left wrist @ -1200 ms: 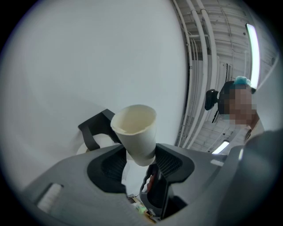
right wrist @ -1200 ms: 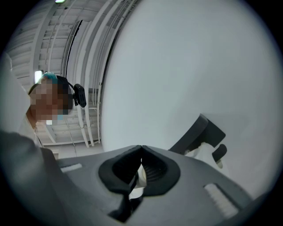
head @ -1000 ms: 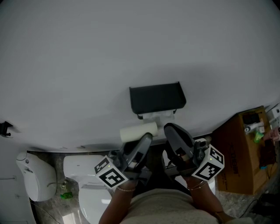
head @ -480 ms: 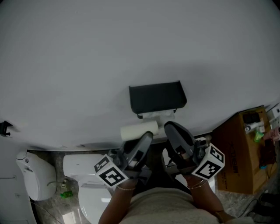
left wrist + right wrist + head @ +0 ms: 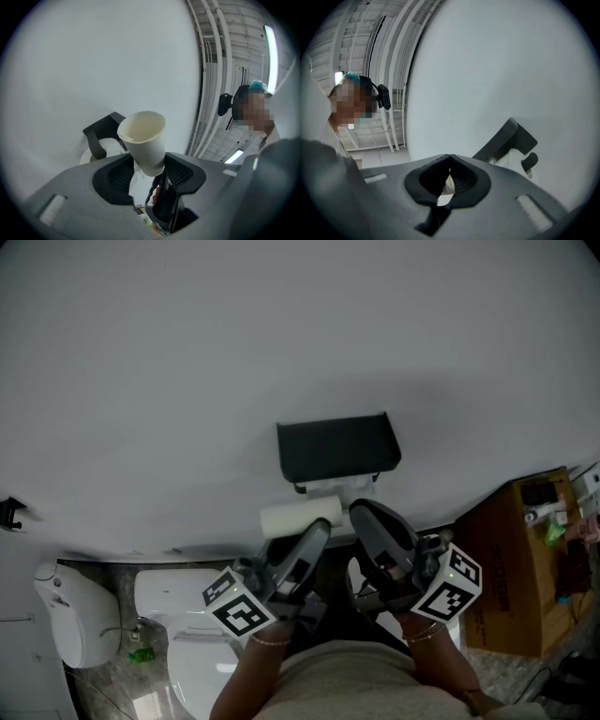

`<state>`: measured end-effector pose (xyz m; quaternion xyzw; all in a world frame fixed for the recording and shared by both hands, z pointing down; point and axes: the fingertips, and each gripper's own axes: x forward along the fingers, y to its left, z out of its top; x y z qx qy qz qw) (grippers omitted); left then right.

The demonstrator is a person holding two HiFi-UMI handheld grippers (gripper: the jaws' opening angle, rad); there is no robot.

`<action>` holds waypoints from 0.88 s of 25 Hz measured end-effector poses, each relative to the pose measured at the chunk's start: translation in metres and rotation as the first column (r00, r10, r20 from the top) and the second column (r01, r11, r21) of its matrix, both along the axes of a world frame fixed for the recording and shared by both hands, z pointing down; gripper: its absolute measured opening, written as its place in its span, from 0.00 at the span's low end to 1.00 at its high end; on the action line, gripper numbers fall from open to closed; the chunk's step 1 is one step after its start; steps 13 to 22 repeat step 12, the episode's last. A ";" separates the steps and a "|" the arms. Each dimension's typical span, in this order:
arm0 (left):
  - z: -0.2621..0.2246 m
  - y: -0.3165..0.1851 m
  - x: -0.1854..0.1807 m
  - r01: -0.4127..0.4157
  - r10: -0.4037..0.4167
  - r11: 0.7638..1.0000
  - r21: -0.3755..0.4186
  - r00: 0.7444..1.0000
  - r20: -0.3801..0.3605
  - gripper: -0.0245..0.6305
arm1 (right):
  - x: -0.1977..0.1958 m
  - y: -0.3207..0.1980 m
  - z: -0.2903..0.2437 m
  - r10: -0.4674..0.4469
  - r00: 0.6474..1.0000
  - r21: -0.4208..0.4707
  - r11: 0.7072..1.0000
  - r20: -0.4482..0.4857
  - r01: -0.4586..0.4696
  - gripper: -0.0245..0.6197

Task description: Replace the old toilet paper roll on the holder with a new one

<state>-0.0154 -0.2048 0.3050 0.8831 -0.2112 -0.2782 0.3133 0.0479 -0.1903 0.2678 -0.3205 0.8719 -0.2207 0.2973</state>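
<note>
A black toilet paper holder (image 5: 337, 448) is fixed to the white wall, with white paper (image 5: 330, 487) showing under its cover. My left gripper (image 5: 317, 529) is shut on a white paper tube (image 5: 300, 518), held crosswise just below and left of the holder. In the left gripper view the tube (image 5: 143, 138) stands up between the jaws of the left gripper (image 5: 147, 161), its hollow end facing the camera, with the holder (image 5: 101, 131) behind. My right gripper (image 5: 361, 512) is shut and empty just under the holder's right half. The right gripper view shows the right gripper (image 5: 450, 157) with jaws together, and the holder (image 5: 508, 138) beyond.
A white toilet (image 5: 178, 615) stands below left, with a white bin (image 5: 70, 615) further left and a small green thing (image 5: 141, 657) on the floor between them. A cardboard box (image 5: 520, 559) with small items is at the right. A black hook (image 5: 11, 514) sits on the wall at far left.
</note>
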 end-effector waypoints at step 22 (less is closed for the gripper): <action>0.000 0.001 -0.003 0.007 -0.007 1.000 0.006 1.000 0.000 0.36 | -0.002 0.002 -0.004 -0.007 1.000 0.021 1.000 -0.025 0.007 0.04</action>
